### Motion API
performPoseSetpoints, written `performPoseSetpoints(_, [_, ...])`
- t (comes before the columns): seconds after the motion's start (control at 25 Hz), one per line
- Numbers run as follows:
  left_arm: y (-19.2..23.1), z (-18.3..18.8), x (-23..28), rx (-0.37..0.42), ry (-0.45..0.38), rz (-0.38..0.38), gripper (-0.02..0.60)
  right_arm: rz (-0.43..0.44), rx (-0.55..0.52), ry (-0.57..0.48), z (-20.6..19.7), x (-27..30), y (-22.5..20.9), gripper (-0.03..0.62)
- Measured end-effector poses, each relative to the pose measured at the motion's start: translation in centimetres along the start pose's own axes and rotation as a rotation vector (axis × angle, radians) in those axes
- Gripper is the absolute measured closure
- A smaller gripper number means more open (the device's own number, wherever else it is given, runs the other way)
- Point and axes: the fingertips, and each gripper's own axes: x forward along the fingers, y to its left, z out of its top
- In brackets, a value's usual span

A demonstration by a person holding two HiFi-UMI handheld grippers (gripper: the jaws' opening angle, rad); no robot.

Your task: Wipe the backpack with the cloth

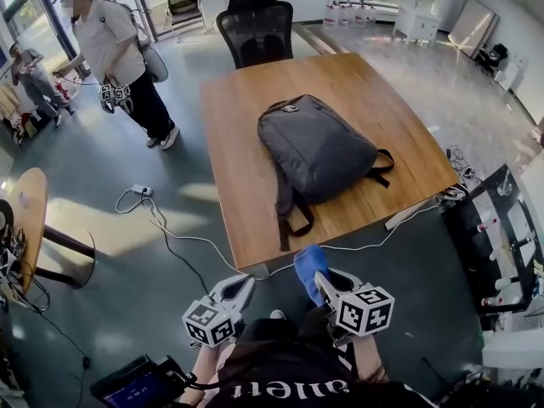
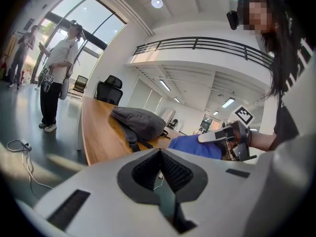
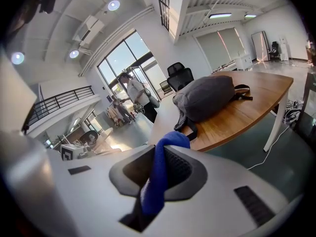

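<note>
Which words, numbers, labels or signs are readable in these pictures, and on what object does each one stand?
No text reads clearly.
White letters on the wearer's black shirt: upside down, partly hidden, unreadable.
Marker cubes: black square patterns only, no words.
Blue device screen: too small to read.

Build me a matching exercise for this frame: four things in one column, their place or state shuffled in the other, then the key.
1. backpack
2. cloth
3. left gripper
4. office chair

A. shut, nothing between its jaws
B. standing at the far end of the table
C. lying on the table
D. pinched in the right gripper

Pairs: 1-C, 2-D, 3-A, 4-B.
</note>
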Motion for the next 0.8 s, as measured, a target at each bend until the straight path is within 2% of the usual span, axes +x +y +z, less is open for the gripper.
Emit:
performPoseSetpoints(0.12, [0.2, -0.5, -0.3, -0.004, 0.005, -0.004, 0.583, 0.001, 0.0, 0.007, -0.7, 0.1, 0.4, 0.533])
performPoseSetpoints(0.36, [-0.6, 1.1, -1.6, 0.008, -0.009, -0.023, 0.583, -0.007, -0.008, 0.017, -0.9, -0.9, 2.4, 0.533])
performPoseSetpoints(0.68, [-0.7, 0.4, -0.9, 0.011, -0.006, -0.042, 0.583, -0.012, -0.024, 0.025, -1.2, -0.4, 1.9, 0.533])
performPoseSetpoints(0.8, [-0.7, 0.9, -1.8, 0.009, -0.007, -0.037, 0.583, 0.007, 0.0, 0.027, -1.1, -0.6, 2.9, 0.533])
